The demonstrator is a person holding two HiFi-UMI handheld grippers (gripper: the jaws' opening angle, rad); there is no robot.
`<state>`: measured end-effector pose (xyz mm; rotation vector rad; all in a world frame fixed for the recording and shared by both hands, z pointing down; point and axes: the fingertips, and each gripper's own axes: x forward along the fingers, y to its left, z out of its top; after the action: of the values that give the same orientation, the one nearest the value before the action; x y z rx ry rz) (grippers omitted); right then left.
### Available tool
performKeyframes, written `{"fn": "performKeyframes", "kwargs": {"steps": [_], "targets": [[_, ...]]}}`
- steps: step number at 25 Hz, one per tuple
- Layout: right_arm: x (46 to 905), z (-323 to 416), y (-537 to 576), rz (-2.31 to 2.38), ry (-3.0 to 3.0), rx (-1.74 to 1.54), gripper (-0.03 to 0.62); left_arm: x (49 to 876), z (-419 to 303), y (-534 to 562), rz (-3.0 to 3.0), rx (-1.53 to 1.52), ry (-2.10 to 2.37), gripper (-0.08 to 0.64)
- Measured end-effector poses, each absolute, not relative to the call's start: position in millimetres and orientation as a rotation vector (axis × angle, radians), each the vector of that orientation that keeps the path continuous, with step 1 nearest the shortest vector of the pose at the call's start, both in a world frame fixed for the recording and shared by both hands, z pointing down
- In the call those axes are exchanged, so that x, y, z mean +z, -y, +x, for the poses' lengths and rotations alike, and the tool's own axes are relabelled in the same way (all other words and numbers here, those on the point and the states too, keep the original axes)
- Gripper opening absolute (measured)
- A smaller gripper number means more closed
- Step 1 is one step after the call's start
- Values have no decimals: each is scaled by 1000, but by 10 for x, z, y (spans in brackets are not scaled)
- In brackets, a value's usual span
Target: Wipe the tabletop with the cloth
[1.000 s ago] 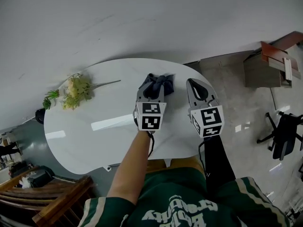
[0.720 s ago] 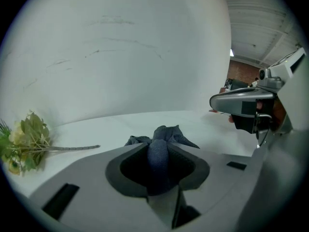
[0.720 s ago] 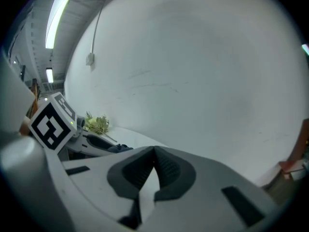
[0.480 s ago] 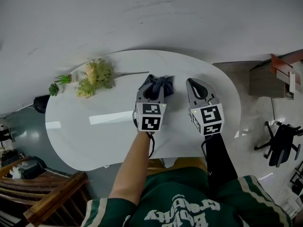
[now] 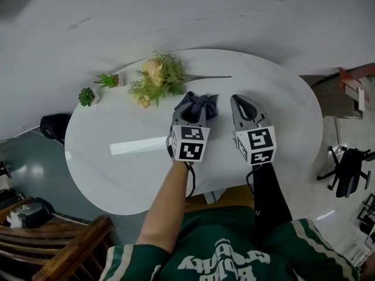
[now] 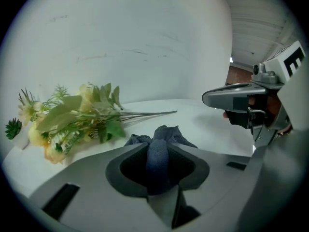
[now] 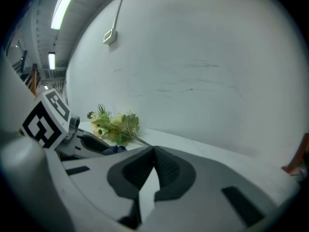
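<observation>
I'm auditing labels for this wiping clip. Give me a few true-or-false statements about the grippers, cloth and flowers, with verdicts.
1. The left gripper is shut on the cloth. True.
2. The right gripper grips a flower stem. False: its jaws are together on nothing.
3. The flowers lie on the table. True.
4. The cloth is spread out flat. False: it is bunched up between the jaws.
</observation>
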<state>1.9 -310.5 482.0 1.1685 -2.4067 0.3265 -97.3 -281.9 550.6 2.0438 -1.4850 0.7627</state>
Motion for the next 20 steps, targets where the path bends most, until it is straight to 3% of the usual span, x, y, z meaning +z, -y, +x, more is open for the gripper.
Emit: {"fn": "performKeyframes", "kwargs": {"steps": [8, 20], "targets": [[4706, -546, 2836, 1197, 2394, 295, 5, 5518, -1537, 2531, 2050, 744, 1466, 110], [4805, -847, 2725, 1087, 2469, 326, 5, 5490, -1817, 2389, 1971, 718, 1548, 110]]}}
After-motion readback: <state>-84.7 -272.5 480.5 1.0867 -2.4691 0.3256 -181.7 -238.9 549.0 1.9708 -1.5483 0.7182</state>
